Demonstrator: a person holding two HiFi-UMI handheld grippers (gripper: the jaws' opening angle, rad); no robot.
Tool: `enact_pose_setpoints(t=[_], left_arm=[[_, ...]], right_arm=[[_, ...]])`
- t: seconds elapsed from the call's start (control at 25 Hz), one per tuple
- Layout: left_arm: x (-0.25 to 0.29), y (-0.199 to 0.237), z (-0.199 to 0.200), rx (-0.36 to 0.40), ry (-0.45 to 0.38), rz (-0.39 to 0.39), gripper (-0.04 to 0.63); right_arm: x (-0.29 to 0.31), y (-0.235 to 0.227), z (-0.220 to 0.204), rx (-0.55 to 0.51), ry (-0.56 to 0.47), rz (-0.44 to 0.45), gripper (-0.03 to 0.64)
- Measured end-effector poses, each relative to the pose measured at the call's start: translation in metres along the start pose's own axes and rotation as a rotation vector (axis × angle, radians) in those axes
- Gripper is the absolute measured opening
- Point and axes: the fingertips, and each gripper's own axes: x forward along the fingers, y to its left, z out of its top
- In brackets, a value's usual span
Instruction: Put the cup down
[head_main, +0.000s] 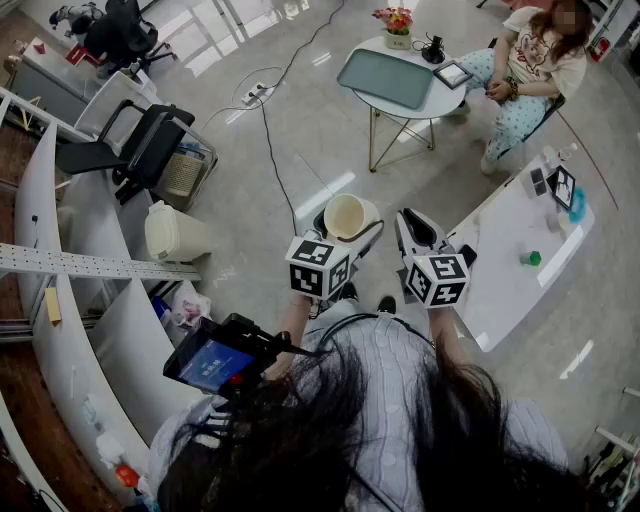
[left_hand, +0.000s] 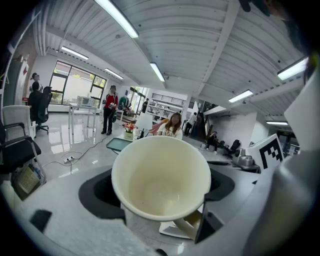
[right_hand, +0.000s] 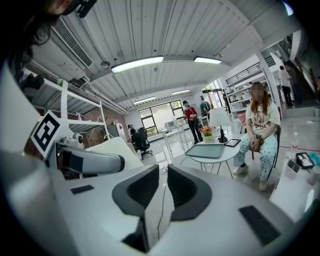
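A cream cup is held in the air over the grey floor, its mouth turned up in the head view. My left gripper is shut on it, one dark pad on each side of its wall. In the left gripper view the cup fills the middle, its empty inside facing the camera, clamped by the left gripper. My right gripper hangs just right of the cup with nothing in it. In the right gripper view that gripper has its jaws almost together, with only a thin gap between them.
A round white table with a teal tray stands ahead, and a seated person is beside it. A long white table lies to the right. At the left are an office chair, a white bin and shelving.
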Motion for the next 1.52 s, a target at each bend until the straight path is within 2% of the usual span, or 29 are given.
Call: enact_pose_setpoints(t=[0.36,1.0,1.32,1.52], left_arm=[[-0.006,0.009,-0.001,-0.012,-0.001,-0.017,0.451],[-0.015,0.060,0.003,0.003,0.010,-0.069,0.451],[0.002,0.070,0.006,-0.006,0.008,-0.094,0.451],[0.013,0.074,0.009,-0.009,0.014,-0.089,0.451]], right_arm=[[0.011,0.012,-0.001,0.000,0.004,0.006,0.072],[0.053,0.035,-0.003,0.060,-0.019,-0.039,0.072],[0.059,0.027,-0.007,0.057,0.011,-0.063,0.072],[0.073,0.017,0.000,0.048,0.010,-0.037,0.072]])
